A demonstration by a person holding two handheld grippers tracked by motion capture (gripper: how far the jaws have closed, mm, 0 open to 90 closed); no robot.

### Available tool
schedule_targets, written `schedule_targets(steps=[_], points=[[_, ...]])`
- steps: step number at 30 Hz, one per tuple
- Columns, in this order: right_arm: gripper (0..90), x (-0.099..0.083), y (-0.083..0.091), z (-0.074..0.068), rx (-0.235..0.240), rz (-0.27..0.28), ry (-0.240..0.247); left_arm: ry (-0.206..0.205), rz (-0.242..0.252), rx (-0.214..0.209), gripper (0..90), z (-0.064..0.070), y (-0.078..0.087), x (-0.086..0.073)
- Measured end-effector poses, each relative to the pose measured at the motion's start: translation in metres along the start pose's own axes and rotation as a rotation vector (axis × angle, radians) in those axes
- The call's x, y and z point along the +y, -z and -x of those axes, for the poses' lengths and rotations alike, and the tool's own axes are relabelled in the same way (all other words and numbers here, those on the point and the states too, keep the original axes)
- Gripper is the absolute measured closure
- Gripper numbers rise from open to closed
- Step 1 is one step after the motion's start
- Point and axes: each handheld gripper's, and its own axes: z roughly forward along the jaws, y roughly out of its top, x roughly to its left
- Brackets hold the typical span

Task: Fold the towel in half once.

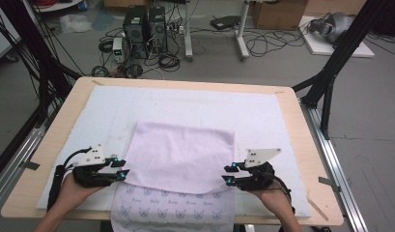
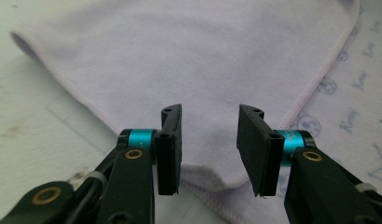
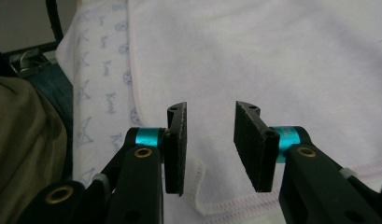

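A pale lilac towel (image 1: 180, 154) lies folded on the white mat, its plain side up; a printed layer (image 1: 171, 210) with small blue motifs sticks out below the fold and hangs over the table's near edge. My left gripper (image 1: 121, 167) stands open at the fold's near left corner (image 2: 212, 175), jaws either side of the hem. My right gripper (image 1: 229, 174) stands open at the near right corner (image 3: 202, 196). Nothing is pinched between either pair of jaws. In the gripper views the left gripper (image 2: 209, 140) and right gripper (image 3: 209, 140) hover just over the cloth.
A white mat (image 1: 262, 116) covers most of the wooden table (image 1: 301, 145). Beyond the far edge the floor holds computer towers (image 1: 144, 26), cables and a cardboard box (image 1: 279, 13). Black frame legs (image 1: 330, 72) stand at the right.
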Motion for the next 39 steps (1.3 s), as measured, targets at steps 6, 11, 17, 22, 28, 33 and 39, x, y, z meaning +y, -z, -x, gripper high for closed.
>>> schedule_targets(steps=[6, 11, 17, 22, 28, 33, 39], points=[[63.8, -0.01, -0.025, -0.001, 0.056, -0.069, -0.014, -0.001, -0.07, -0.03, 60.2, -0.001, -0.015, -0.011], [70.2, -0.019, -0.036, -0.003, 0.077, -0.121, -0.011, -0.033, -0.062, -0.018, 77.0, 0.004, -0.013, -0.013], [84.9, -0.017, -0.035, -0.004, 0.095, -0.119, 0.011, -0.035, -0.064, -0.006, 88.0, 0.007, -0.012, -0.009], [85.3, -0.006, -0.015, -0.005, 0.069, -0.047, 0.026, -0.02, -0.003, 0.0, 88.1, 0.008, 0.007, 0.0], [85.1, 0.005, 0.017, -0.011, 0.068, 0.05, 0.031, -0.033, 0.058, 0.006, 88.1, 0.023, 0.031, 0.012], [85.0, -0.012, 0.021, -0.031, 0.107, 0.024, 0.03, -0.033, 0.023, -0.035, 87.8, 0.049, 0.034, -0.008], [71.3, -0.026, 0.024, -0.027, 0.108, 0.041, -0.039, -0.034, -0.007, -0.005, 66.6, 0.048, 0.034, -0.014]])
